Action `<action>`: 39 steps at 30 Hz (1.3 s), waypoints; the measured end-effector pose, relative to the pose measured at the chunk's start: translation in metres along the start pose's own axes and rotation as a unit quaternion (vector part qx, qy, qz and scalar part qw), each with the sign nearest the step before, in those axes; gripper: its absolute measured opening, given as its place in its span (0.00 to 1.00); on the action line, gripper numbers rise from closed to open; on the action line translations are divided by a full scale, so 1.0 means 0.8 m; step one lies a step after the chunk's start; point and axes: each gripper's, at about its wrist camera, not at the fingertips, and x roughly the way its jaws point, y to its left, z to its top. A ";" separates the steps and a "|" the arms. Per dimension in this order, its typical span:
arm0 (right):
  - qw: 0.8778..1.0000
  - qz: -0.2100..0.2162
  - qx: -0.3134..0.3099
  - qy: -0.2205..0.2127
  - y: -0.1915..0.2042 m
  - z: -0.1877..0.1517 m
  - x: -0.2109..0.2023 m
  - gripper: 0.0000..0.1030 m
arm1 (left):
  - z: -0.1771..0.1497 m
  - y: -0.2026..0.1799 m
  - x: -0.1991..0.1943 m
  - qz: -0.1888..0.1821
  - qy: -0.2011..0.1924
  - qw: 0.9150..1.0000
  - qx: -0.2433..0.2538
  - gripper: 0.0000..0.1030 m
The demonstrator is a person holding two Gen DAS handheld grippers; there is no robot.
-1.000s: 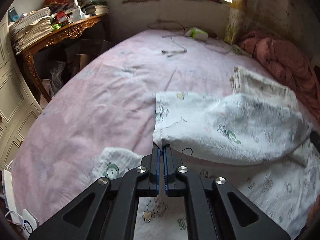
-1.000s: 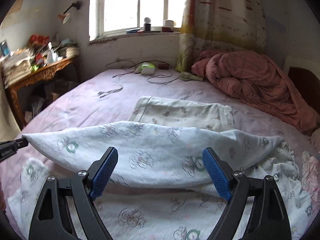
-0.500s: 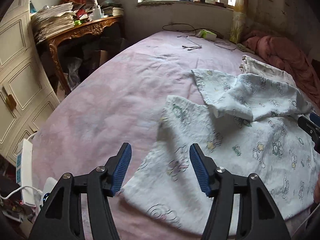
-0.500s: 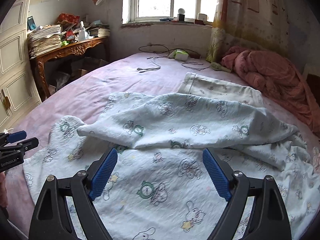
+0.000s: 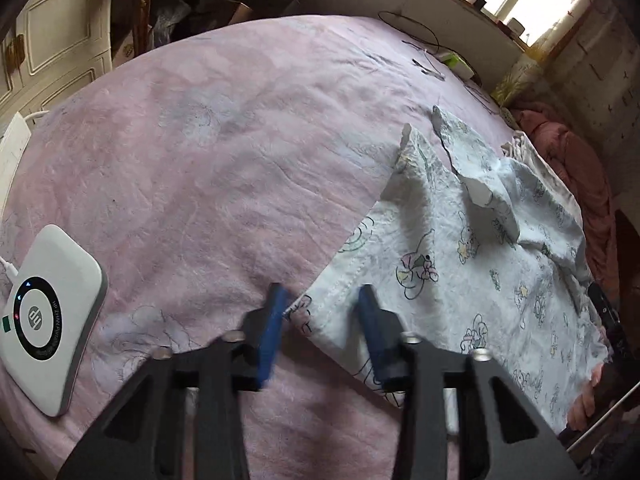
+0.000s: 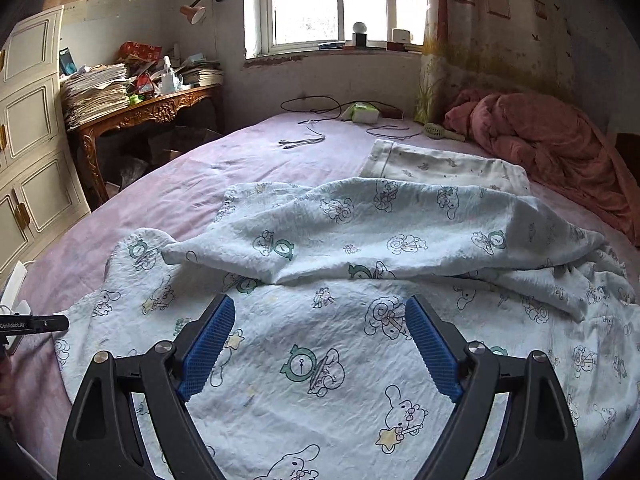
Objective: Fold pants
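White cartoon-print pants (image 6: 360,232) lie spread on the pink bed sheet (image 5: 224,152), one leg folded loosely across the other. My left gripper (image 5: 322,296) points down at the near left hem corner (image 5: 308,312). Its jaws are closing, blurred and still apart, with that corner between them and the pads not pressing on it. The left gripper's tip (image 6: 36,324) shows at the left edge of the right wrist view. My right gripper (image 6: 320,308) hovers wide open over the pants' middle, holding nothing.
A white square charger (image 5: 48,312) and a power strip (image 5: 12,148) lie at the bed's left edge. Folded cloth (image 6: 444,164), a pink quilt (image 6: 552,144), cables (image 6: 304,140) and a hairbrush (image 6: 440,132) lie farther back. A cluttered carved desk (image 6: 148,108) stands left.
My left gripper let go of the lifted leg, which dropped onto the pants. It opened, swung left and down to the hem corner, and its jaws have narrowed. The right gripper sank slightly.
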 end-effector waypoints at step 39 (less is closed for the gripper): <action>0.997 -0.050 0.042 0.049 -0.061 -0.010 0.062 0.86 | 0.163 -0.105 0.103 -0.031 0.041 0.998 0.034 0.49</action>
